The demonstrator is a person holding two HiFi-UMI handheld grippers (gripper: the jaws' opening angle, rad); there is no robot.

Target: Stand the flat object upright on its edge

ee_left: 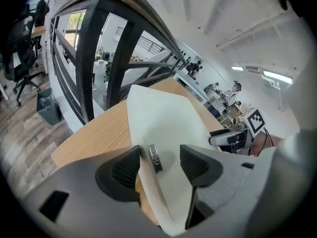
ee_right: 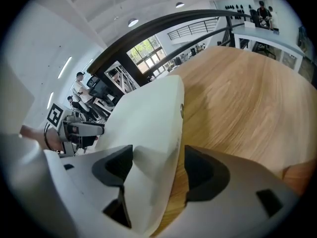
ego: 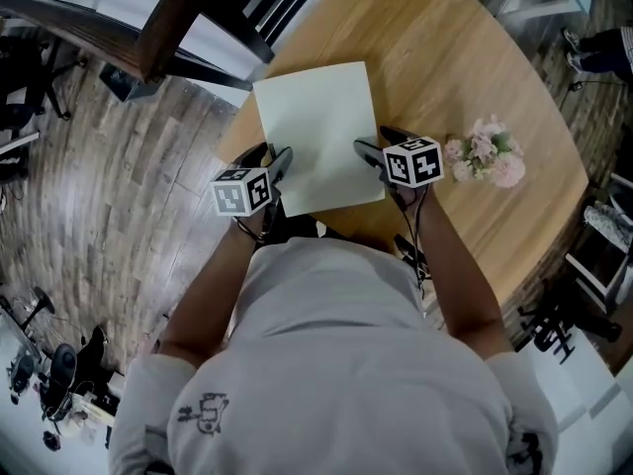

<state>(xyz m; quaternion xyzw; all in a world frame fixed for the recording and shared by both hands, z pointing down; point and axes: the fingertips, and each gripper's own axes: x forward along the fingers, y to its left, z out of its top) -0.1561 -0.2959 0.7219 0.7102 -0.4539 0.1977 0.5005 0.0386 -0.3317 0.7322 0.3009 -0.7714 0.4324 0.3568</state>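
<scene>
A round table [ego: 475,47] of light wood carries a small bunch of pink and white flowers [ego: 485,154] near its right edge in the head view. A dark wooden chair [ego: 188,13] stands at the table's far left side, its slatted back looming above the tabletop in the left gripper view. The floor [ego: 109,186] is grey-brown planks. Farther off in the left gripper view, 1 black office chair [ee_left: 20,38] stands near a grey bin [ee_left: 48,105]. In the right gripper view, a person in a white top [ee_right: 79,83] stands some way from bright windows [ee_right: 144,51].
</scene>
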